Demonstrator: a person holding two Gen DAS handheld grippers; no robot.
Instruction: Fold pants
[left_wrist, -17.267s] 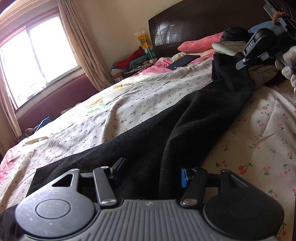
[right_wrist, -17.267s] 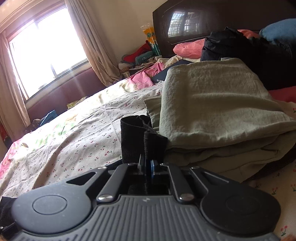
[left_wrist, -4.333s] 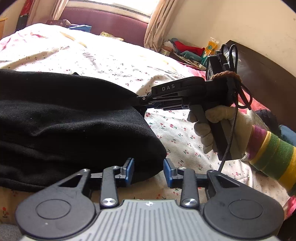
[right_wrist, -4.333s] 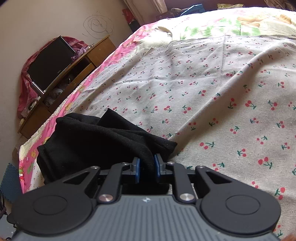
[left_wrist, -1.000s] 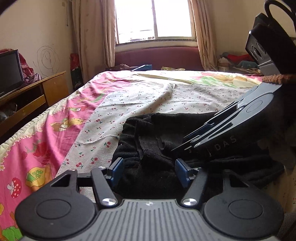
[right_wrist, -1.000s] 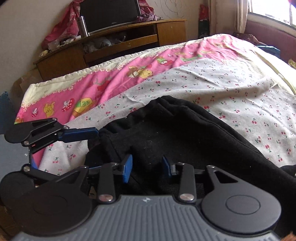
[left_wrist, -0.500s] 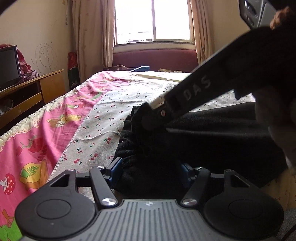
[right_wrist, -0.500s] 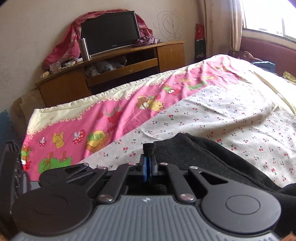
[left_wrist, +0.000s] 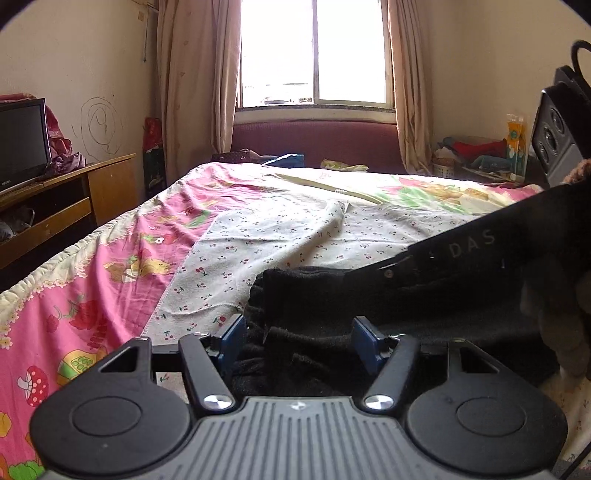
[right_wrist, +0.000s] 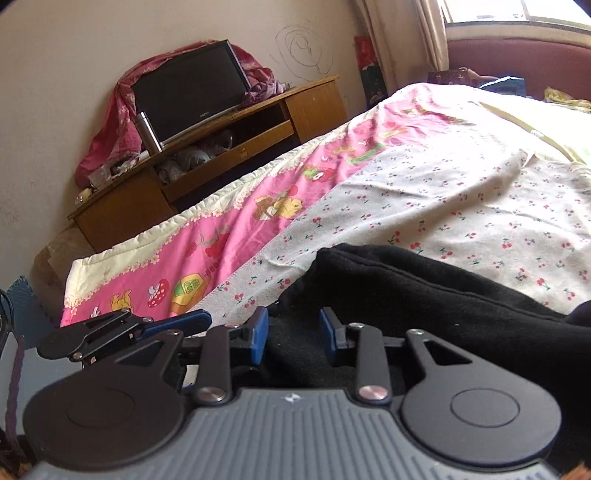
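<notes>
A wooden TV stand (right_wrist: 236, 147) with a dark screen stands at far left. On the bed (left_wrist: 258, 229), over a cherry-print sheet, lie folded black pants (left_wrist: 317, 295). The left gripper (left_wrist: 299, 341) has its jaws spread wide around the pants' edge. The right gripper (right_wrist: 293, 334) is likewise parted, holding nothing

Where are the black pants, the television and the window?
black pants (right_wrist: 424, 280), right wrist view, upper folded layer.
television (right_wrist: 188, 92), right wrist view, middle of its dark screen.
window (left_wrist: 314, 51), left wrist view, centre frame bar.
</notes>
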